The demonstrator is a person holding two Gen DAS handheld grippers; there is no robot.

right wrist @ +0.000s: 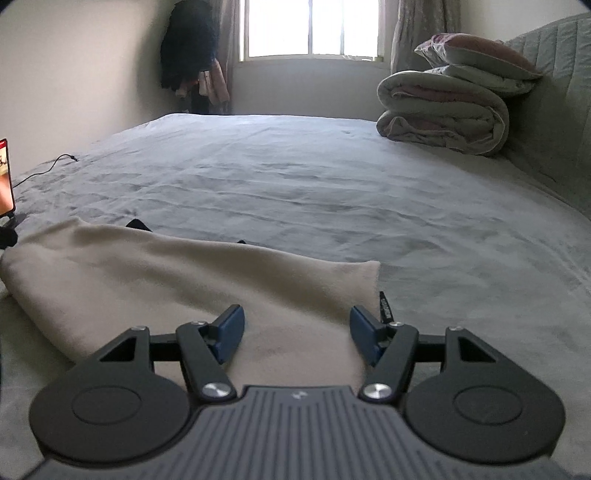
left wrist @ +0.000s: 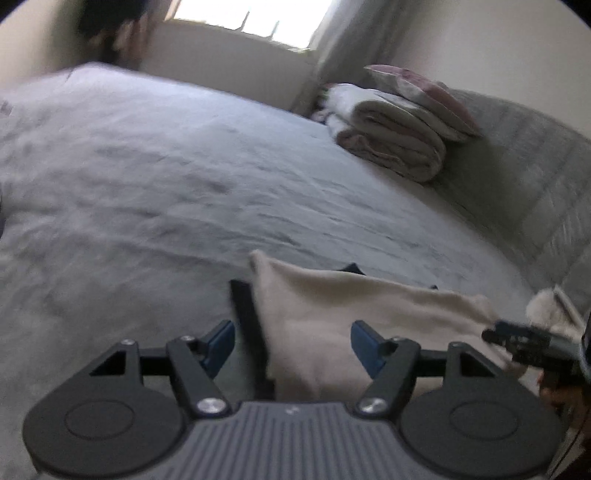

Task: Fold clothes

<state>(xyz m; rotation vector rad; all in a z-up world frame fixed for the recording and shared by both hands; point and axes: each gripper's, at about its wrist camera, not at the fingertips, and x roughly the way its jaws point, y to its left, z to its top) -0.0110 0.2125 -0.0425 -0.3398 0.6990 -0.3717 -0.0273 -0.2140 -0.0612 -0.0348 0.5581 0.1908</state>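
Cream garment [right wrist: 155, 280] lies flat on the grey bed [right wrist: 332, 192], lower left of the right wrist view. Its long axis runs from the left edge of the frame toward centre-right, ending in a squared corner just beside the right tongs. Dark fabric [right wrist: 138, 224] peeks out at its far edge; what it is, cannot tell. A black strap with lettering [right wrist: 385, 306] sits at the garment's right end.

Right tongs [right wrist: 297, 332]: blue pads apart, nothing held, hovering over the garment's near part. Left tongs [left wrist: 291, 345]: pads apart, nothing held, garment [left wrist: 351, 317] between and beyond them; that view is blurred.

Folded duvet [right wrist: 443, 110] with a pillow [right wrist: 476, 51] on top, upper right by the headboard [right wrist: 554, 92]. Window [right wrist: 310, 27] top centre. Screen [right wrist: 5, 177] at the left edge, cable [right wrist: 44, 166] near it.
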